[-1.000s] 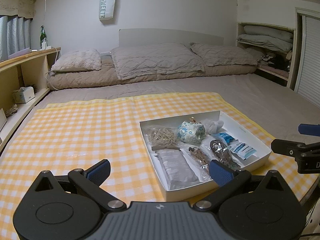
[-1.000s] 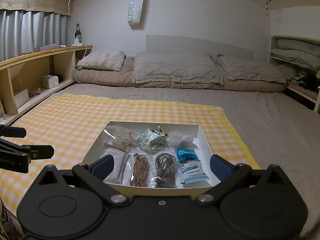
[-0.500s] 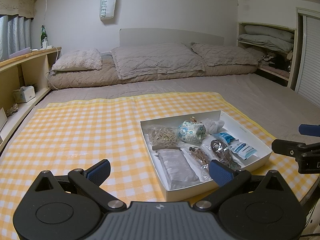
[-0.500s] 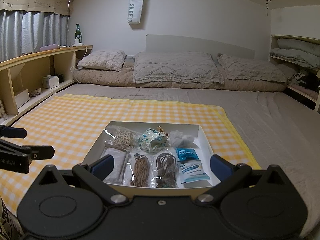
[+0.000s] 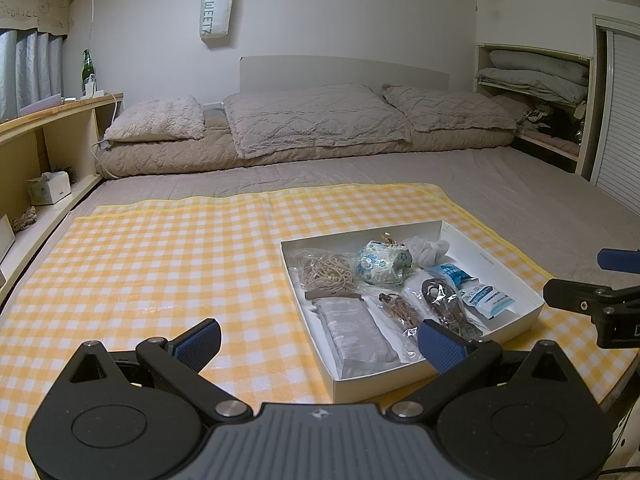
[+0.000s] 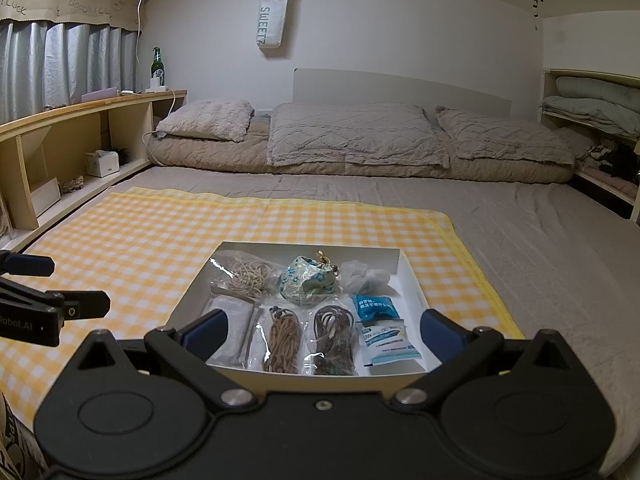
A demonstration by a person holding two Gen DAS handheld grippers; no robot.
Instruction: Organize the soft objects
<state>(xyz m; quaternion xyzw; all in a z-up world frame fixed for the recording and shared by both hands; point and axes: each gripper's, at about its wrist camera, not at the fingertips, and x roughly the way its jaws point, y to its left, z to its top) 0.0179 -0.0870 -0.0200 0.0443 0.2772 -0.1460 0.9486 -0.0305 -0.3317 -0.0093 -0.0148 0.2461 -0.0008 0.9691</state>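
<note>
A shallow white box (image 6: 412,280) lies on a yellow checked cloth (image 6: 140,248) on the bed. It holds a blue floral pouch (image 6: 306,280), a bag of pale cord (image 6: 248,274), a grey packet (image 6: 234,330), two bags of brown cord (image 6: 284,342), a white plastic wad (image 6: 366,276) and two blue wipe packs (image 6: 378,308). The box also shows in the left wrist view (image 5: 532,312). My right gripper (image 6: 322,330) is open and empty above the box's near edge. My left gripper (image 5: 318,340) is open and empty, at the box's left near corner.
Grey pillows (image 6: 352,132) and a folded quilt lie at the bed's head. A wooden shelf (image 6: 80,120) with a green bottle (image 6: 157,62) runs along the left. Shelves with bedding (image 5: 532,76) stand at the right. A white bag (image 6: 272,20) hangs on the wall.
Both grippers have drifted very slightly; the box and its contents have not moved.
</note>
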